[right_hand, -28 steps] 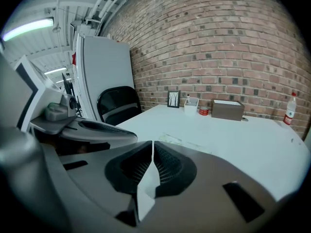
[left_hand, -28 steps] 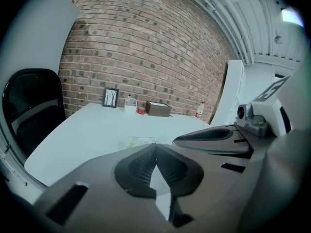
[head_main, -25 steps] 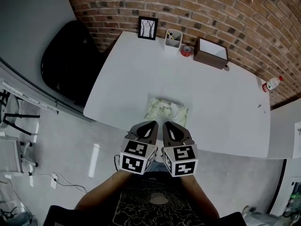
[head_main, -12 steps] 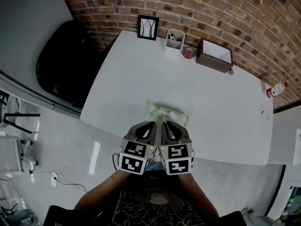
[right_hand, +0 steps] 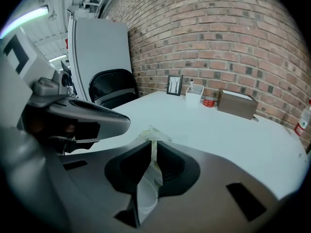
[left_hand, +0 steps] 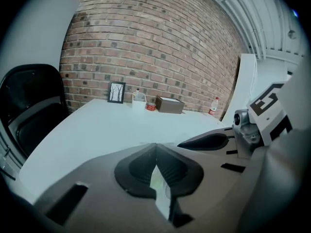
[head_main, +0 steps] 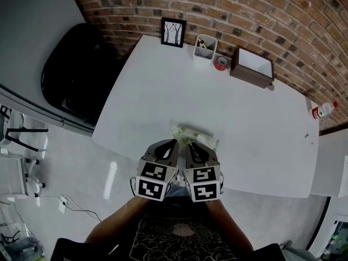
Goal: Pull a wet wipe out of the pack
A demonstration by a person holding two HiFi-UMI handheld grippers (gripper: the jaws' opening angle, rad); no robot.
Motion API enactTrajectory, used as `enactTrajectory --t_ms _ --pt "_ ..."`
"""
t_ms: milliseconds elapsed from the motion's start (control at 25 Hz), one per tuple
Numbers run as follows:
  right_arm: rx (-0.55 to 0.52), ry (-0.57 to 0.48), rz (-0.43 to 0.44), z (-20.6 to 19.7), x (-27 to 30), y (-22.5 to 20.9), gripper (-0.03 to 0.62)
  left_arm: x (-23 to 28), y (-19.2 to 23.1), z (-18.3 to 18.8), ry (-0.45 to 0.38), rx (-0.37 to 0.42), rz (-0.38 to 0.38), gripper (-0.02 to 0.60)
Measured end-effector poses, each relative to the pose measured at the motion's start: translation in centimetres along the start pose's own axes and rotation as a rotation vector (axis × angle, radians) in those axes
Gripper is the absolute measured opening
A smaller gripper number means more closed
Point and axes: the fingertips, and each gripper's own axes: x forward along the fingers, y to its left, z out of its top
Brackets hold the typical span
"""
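- While the pack point(head_main: 204, 137) lies flat near the front edge of the bench point(head_main: 163, 80), nothing pins it.
- Left tongs point(left_hand: 155, 146) and right tongs point(right_hand: 151, 142) hang just above it, both closed to a slit, holding nothing.
- If neither pair holds it down during the pull, I think it may slide off that edge.

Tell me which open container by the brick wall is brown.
The wide box right of the red tape roll in the head view. The small holder left of the roll is white.
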Motion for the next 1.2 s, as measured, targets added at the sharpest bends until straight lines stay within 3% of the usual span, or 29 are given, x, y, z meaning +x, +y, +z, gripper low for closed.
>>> enactTrajectory --t_ms 680,1200 --pt "-0.006 0.031 0.028 -0.64 0.71 -0.35 0.021 0.24 -0.24 -0.15 0.024 0.008 0.009 0.012" --pt "0.075 -0.006 0.003 -0.23 0.46 -0.65 0.015 -0.54 -0.52 0.44 0.01 0.007 -0.024 0.012"
